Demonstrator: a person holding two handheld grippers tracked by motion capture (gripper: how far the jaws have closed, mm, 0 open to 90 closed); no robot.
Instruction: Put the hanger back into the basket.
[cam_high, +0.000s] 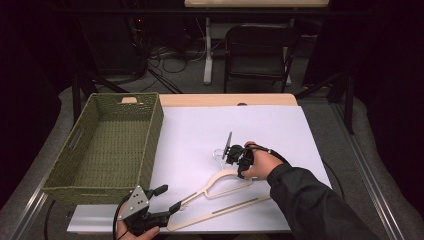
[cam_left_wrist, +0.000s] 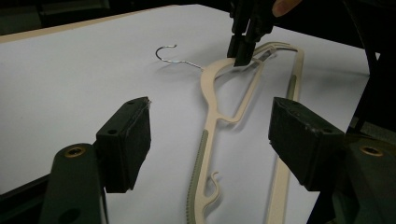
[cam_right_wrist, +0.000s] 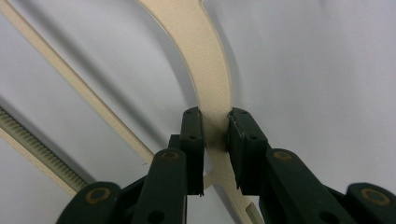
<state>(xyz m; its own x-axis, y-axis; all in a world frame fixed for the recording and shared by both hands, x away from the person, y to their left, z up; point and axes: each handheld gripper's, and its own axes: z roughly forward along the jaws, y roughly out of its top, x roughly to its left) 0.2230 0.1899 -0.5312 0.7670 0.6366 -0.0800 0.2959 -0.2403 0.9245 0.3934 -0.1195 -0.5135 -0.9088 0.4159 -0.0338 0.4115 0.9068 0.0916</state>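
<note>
Hanger (cam_high: 220, 192) is pinched near its neck by my right hand-held gripper (cam_high: 240, 161); left hand-held gripper (cam_high: 167, 200), wide open and empty, should next close on the arm.

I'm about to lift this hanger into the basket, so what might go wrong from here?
1. The right hand-held gripper pinches only the thin neck of the hanger, so the hanger may swing or slip when lifted.
2. The left hand-held gripper is open around one arm without holding it; lifting one-handed leaves that end dragging.
3. The wire hook may snag the basket weave.
</note>
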